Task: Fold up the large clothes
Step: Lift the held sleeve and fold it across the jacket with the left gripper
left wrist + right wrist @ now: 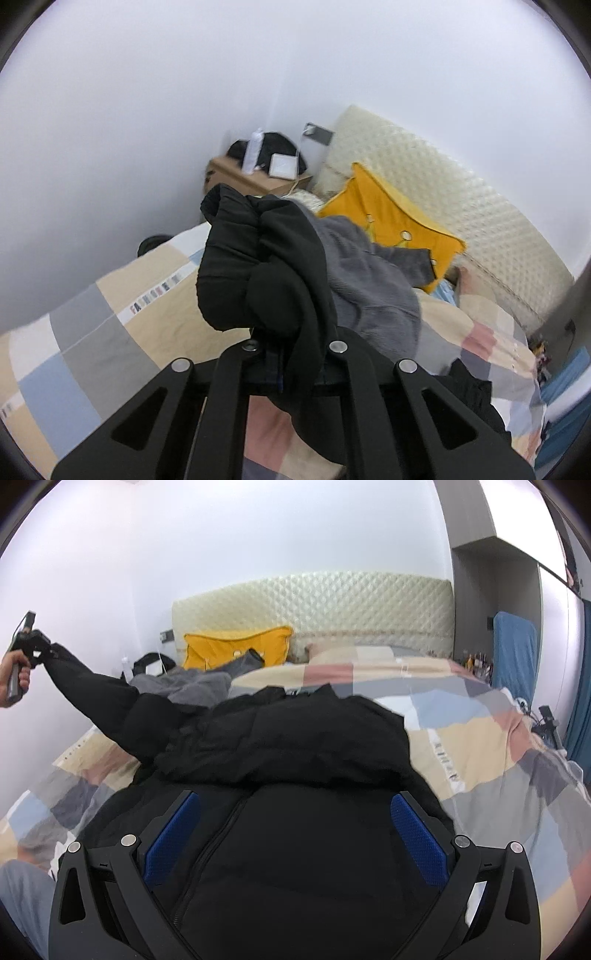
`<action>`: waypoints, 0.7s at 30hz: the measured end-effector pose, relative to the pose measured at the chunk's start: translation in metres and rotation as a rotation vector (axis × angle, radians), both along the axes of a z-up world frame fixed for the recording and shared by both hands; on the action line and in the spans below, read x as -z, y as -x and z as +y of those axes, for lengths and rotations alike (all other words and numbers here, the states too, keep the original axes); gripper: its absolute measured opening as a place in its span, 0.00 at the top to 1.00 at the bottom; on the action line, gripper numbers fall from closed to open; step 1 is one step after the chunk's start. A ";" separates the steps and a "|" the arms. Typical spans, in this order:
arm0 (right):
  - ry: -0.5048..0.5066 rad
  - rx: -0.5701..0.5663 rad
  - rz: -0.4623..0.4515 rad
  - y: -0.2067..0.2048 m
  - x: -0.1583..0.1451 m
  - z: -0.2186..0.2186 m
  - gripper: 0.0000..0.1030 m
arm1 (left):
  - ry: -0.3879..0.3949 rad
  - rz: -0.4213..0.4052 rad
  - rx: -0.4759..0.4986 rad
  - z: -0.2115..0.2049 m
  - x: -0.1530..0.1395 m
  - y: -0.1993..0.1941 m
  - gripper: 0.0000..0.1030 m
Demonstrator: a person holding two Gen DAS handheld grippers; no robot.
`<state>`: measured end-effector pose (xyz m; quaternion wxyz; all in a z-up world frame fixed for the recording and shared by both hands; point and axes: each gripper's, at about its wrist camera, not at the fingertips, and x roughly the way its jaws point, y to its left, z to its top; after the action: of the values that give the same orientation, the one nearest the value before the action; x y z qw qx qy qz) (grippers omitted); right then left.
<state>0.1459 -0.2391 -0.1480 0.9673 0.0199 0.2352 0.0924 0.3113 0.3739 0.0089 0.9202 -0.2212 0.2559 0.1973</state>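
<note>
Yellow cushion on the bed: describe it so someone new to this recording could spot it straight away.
Start at the cream quilted headboard at the far end of the bed. The yellow cushion leans against its left part, just behind a crumpled grey garment. It is the only bright yellow thing in view, unlike the pastel checked bedspread and the black jacket spread in front.

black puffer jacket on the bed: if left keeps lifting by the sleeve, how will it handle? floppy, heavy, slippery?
Likely floppy: the sleeve sags between the left gripper and the black jacket body on the bed. Probably light for its bulk, since it looks quilted and puffy. Possibly slippery, as the shell looks smooth, so the bunched cuff could creep out.
</note>
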 end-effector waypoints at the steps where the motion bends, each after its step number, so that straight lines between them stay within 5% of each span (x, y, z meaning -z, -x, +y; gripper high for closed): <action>1: -0.009 0.001 -0.011 0.002 -0.003 -0.005 0.00 | -0.012 0.001 0.009 -0.007 -0.006 0.000 0.93; 10: -0.150 -0.037 0.010 0.013 -0.005 -0.048 0.00 | -0.132 -0.051 0.145 -0.104 -0.066 0.004 0.93; 21: -0.095 0.001 -0.049 0.031 -0.020 -0.077 0.00 | -0.213 -0.081 0.361 -0.241 -0.091 -0.013 0.93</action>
<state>0.1148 -0.3162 -0.1281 0.9708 0.0636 0.2070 0.1034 0.3238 0.1326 0.0995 0.9682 -0.0810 0.2320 0.0463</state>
